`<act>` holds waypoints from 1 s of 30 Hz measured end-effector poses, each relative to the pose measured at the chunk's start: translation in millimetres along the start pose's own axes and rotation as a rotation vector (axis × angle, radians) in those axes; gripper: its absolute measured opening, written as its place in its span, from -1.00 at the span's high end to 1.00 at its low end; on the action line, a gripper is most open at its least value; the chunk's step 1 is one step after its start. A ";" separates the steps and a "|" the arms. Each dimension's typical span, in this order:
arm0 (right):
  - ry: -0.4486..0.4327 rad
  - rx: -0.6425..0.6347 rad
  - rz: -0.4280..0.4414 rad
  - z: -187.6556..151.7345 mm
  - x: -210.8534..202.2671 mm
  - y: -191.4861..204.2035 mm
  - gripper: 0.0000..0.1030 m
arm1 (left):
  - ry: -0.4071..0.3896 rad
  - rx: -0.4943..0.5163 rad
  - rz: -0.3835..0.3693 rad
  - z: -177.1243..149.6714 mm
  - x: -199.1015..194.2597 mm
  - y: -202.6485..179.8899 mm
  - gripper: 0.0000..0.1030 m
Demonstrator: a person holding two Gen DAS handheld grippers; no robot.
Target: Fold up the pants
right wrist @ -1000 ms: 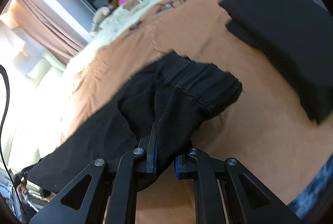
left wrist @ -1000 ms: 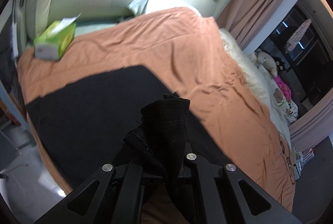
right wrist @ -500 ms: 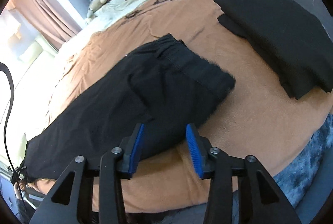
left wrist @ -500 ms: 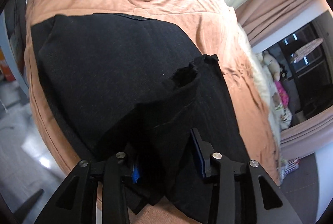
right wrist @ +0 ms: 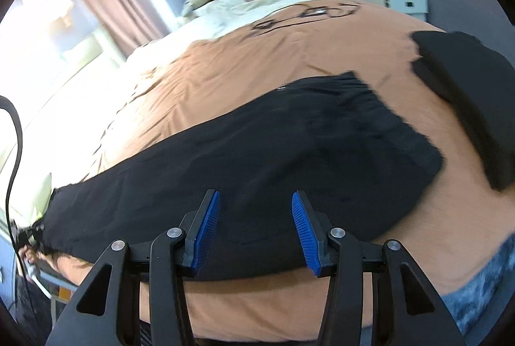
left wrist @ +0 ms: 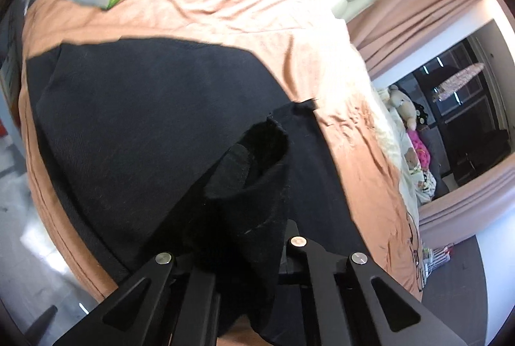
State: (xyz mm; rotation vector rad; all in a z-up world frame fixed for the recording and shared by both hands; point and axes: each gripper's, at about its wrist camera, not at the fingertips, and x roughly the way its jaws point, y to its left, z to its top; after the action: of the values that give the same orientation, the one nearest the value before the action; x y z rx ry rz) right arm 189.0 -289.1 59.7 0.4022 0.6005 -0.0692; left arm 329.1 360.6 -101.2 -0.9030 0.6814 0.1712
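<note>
Black pants (right wrist: 289, 159) flat along near edge of orange bedspread (right wrist: 225, 62). Left gripper (left wrist: 244, 252) clamped tight on bunched hem end. Right gripper (right wrist: 256, 227) jaws apart, blue pads bare above the cloth, gripping nothing. Second dark garment (right wrist: 476, 101) lies beside waistband.

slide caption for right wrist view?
Open right gripper poised above black pants laid flat on orange bedspread.
</note>
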 end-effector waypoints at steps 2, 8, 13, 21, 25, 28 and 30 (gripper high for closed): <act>0.019 -0.027 0.025 1.0 12.5 17.1 0.13 | -0.010 0.015 -0.018 4.9 -6.3 -8.4 0.91; 0.087 -0.106 0.113 6.5 58.1 73.6 0.13 | -0.046 0.051 -0.069 17.6 -24.3 -38.3 0.92; 0.149 -0.174 0.189 8.2 97.1 126.0 0.13 | -0.069 0.096 -0.104 24.1 -38.0 -67.1 0.93; 0.224 -0.272 0.268 4.3 151.6 201.7 0.13 | -0.093 0.163 -0.148 33.6 -54.9 -111.1 0.93; 0.255 -0.301 0.280 -7.8 172.1 223.7 0.13 | -0.102 0.187 -0.153 35.5 -59.8 -127.9 0.93; 0.289 -0.312 0.289 -24.9 181.1 231.1 0.13 | -0.108 0.204 -0.155 38.3 -62.4 -140.3 0.93; 0.319 -0.324 0.299 -33.9 181.9 231.8 0.24 | -0.112 0.218 -0.157 39.8 -63.7 -148.0 0.93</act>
State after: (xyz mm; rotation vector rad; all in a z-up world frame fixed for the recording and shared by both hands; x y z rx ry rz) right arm 362.4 -53.2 12.6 0.1836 0.8441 0.3811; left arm 359.3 308.2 53.4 -0.7283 0.5114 0.0066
